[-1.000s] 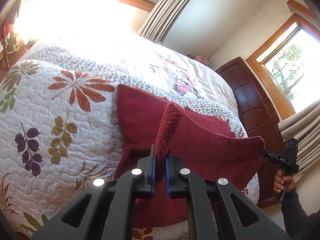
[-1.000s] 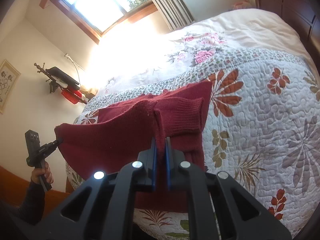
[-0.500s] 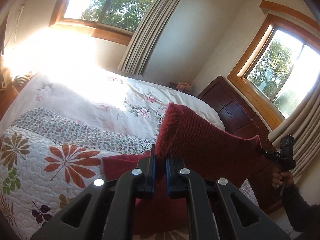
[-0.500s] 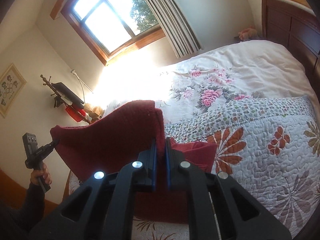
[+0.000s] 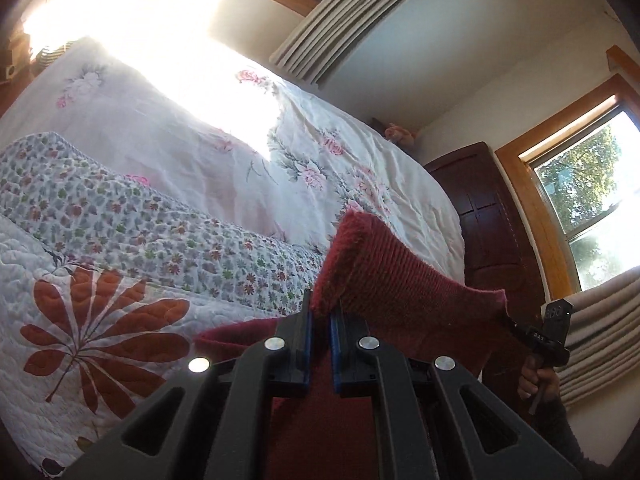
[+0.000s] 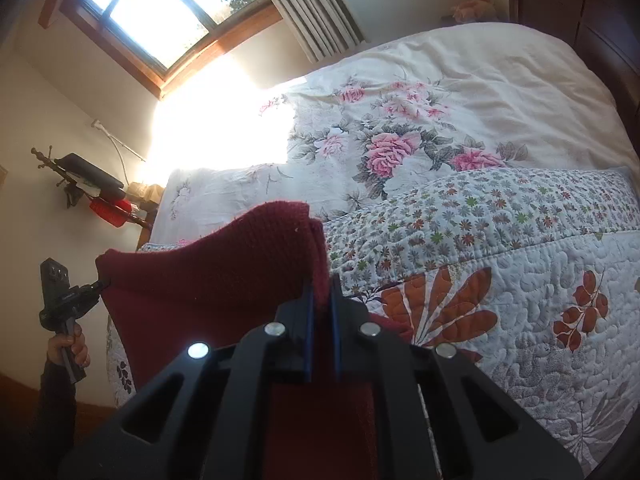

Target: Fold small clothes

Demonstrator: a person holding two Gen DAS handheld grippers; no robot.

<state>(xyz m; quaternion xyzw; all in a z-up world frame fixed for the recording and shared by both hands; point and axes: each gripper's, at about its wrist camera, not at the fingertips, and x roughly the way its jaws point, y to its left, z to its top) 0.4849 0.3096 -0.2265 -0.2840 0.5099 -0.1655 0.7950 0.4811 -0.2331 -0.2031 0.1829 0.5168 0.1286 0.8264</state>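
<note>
Holding one dark red knit garment (image 5: pixel 404 280) up by two corners, stretched taut between the claws w/ its lower part trailing down toward the quilt (image 5: pixel 100 320) on the bed: that's the step in hand, prob. the lift-and-carry half of a fold. Left claw (image 5: pixel 320 316) is pinched nearly shut on one corner, fabric bunched up & poking out above its tips; right claw (image 6: pixel 320 300) is likewise clamped on the other corner, only a thin gap showing where the knit fills it. In the left wrist view the right claw shows off to the far side of the garment, w/ a hand (image 5: pixel 538 380) and dark sleeve behind it; the right wrist view mirrors that. Next move, as I judge it: bring both corners forward & down over the part of the garment lying on the quilt, keeping them level so the top edge lands square, then release both at once. Risk: thick knit may sag in the middle and crease. Count: 1 garment, 2 claws, 1 bed w/ 1 leaf-print quilt and 1 rose-print cover (image 6: pixel 400 140) beyond it, 2 windows. No other clothes visible.
</note>
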